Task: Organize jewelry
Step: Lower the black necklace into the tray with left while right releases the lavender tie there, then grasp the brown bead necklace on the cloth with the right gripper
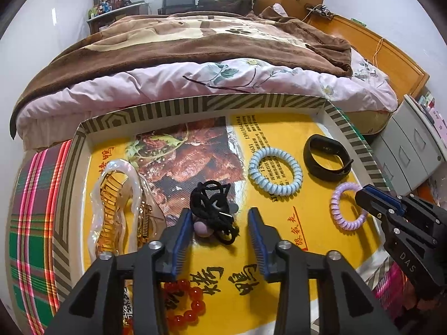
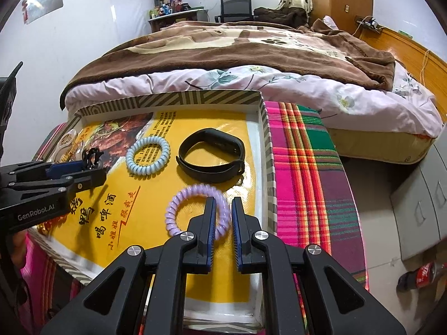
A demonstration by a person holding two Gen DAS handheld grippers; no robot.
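Note:
A shallow striped-rim tray point(image 1: 212, 105) with a yellow printed liner holds the jewelry. My left gripper point(image 1: 220, 217) is open just above a tangled black hair tie with a lilac bead point(image 1: 215, 209). A clear hair claw with gold teeth point(image 1: 117, 203) lies to its left, red beads point(image 1: 187, 301) beneath the gripper. A blue coil tie point(image 1: 275, 170), a black wristband point(image 1: 327, 157) and a purple coil tie point(image 1: 347, 206) lie right. My right gripper point(image 2: 223, 203) is narrowly open, its jaws either side of the purple coil tie's point(image 2: 195, 212) right edge.
The tray point(image 2: 266, 145) sits on a plaid cloth point(image 2: 307, 173). A bed with a brown blanket point(image 2: 237, 47) lies behind. Grey drawers point(image 2: 419, 195) and a cola bottle point(image 2: 419, 277) on the floor are to the right.

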